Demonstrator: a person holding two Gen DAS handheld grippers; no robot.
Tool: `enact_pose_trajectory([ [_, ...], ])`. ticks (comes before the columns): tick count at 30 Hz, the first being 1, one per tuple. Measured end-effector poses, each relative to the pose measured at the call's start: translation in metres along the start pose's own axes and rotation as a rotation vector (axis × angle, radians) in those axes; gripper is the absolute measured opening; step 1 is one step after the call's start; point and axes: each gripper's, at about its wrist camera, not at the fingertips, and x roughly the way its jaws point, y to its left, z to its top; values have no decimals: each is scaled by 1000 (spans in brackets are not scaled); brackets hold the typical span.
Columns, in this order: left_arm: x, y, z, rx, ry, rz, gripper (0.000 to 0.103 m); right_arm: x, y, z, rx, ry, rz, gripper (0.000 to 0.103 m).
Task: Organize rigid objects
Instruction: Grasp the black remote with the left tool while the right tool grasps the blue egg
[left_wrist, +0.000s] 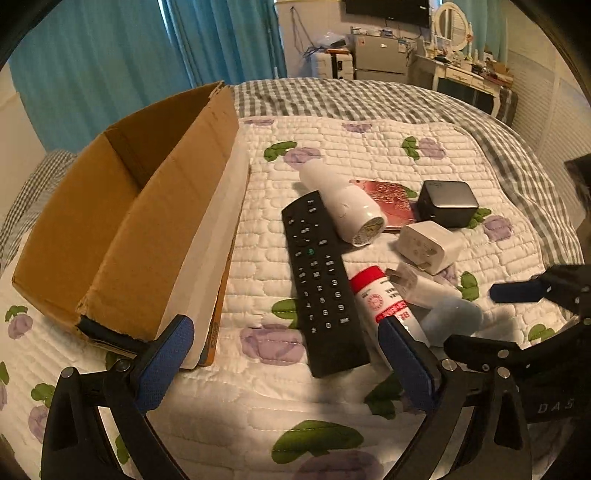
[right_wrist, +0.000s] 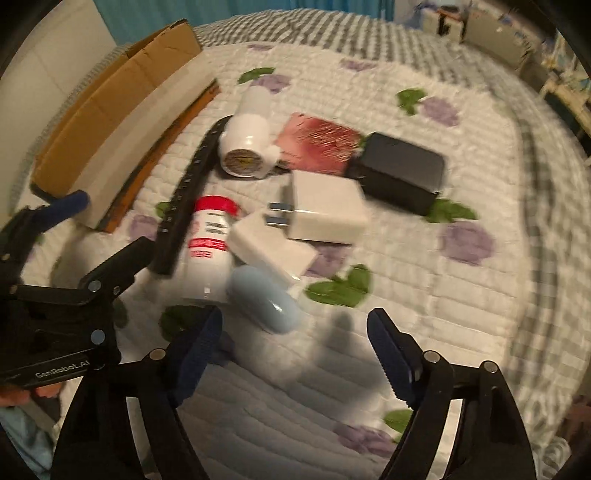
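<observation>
Grippers both spread, empty: left gripper (left_wrist: 284, 354) low over bed (left_wrist: 369, 147), right gripper (right_wrist: 295, 347) just short of blue case (right_wrist: 264, 302). Remote (left_wrist: 321, 280) nearest left; straddle its narrow width, lift level. Beyond: red-capped bottle (left_wrist: 380, 299), chargers, white bottle (left_wrist: 343, 206). Cardboard box (left_wrist: 110, 221) left, likely destination.

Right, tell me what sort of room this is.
Most likely a bedroom: the objects lie on a quilted floral bedspread over a checked sheet, with a white vanity table and oval mirror at the back and teal curtains.
</observation>
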Motion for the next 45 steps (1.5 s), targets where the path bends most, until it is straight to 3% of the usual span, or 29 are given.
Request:
enact_pose_trajectory([
  [1,1,1,1,-2,4,-3,101,3,-1,2,2,4,41,76],
  [5,2,0,1,-19,31,-85,101,21,-2,4,14,63,113,43],
  [8,7,-8,0,0,50,-93,101,15,0,2,6,45,116,38],
  [11,15,-11,1,-16,69,-132,101,-10,-4,-8,36,-28,97,31],
  [14,25,-14,5,-28,80,-132,100,-30,-11,-15,72,-100,62,28],
  [19,35,-9,10,-75,96,-143,85,-36,-27,-17,138,-141,35,24],
  [23,38,3,10,-122,121,-141,53,-33,-30,-21,136,-129,46,23],
  [25,45,7,8,-143,159,-177,53,-30,-33,-20,142,-128,54,23],
  [30,66,-6,9,-95,206,-102,53,-26,-35,-19,147,-122,63,23],
  [37,76,-2,28,-132,189,-93,53,-21,-35,-17,153,-115,59,23],
  [40,75,-3,30,-116,175,-100,41,-17,-29,-10,125,-110,26,23],
  [45,65,-4,28,-97,161,-104,40,-13,-25,-8,109,-105,7,23],
])
